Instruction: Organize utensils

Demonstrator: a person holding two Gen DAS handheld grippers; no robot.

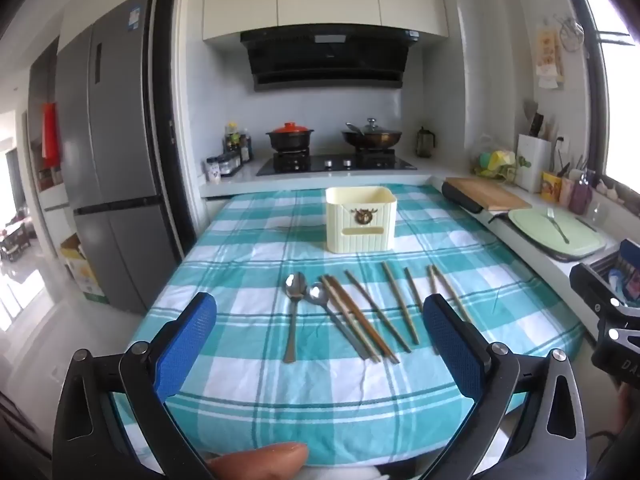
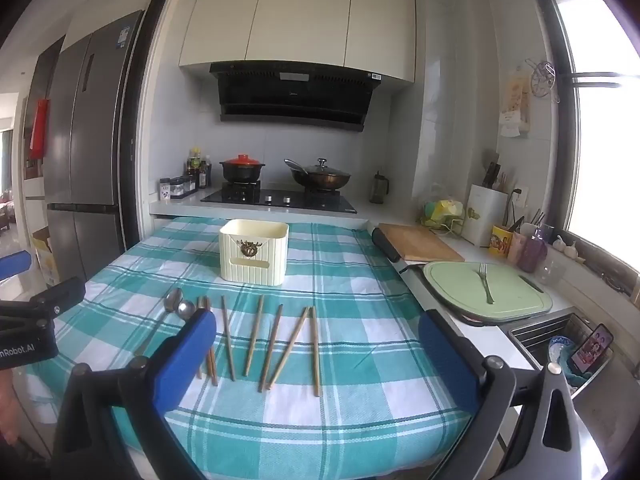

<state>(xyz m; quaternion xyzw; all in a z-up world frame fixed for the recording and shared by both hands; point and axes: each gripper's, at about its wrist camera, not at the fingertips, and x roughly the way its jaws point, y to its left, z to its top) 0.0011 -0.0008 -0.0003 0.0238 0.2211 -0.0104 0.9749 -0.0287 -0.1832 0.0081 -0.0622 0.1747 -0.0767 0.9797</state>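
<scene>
Wooden chopsticks (image 2: 256, 336) and two spoons (image 1: 294, 292) lie untouched before the cream holder (image 1: 361, 218); both grippers' jaws gape empty, so pinching one spoon handle squarely seems wisest.

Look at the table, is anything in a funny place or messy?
Mostly tidy: spoons and chopsticks lie in a loose row in front of the cream holder, some chopsticks crossing. One odd thing: a fork lies alone on the green board on the counter, away from the other utensils.

Teal-white checked tablecloth (image 1: 248, 256); cream holder (image 1: 361, 218); blue fingers (image 1: 186, 338).
</scene>
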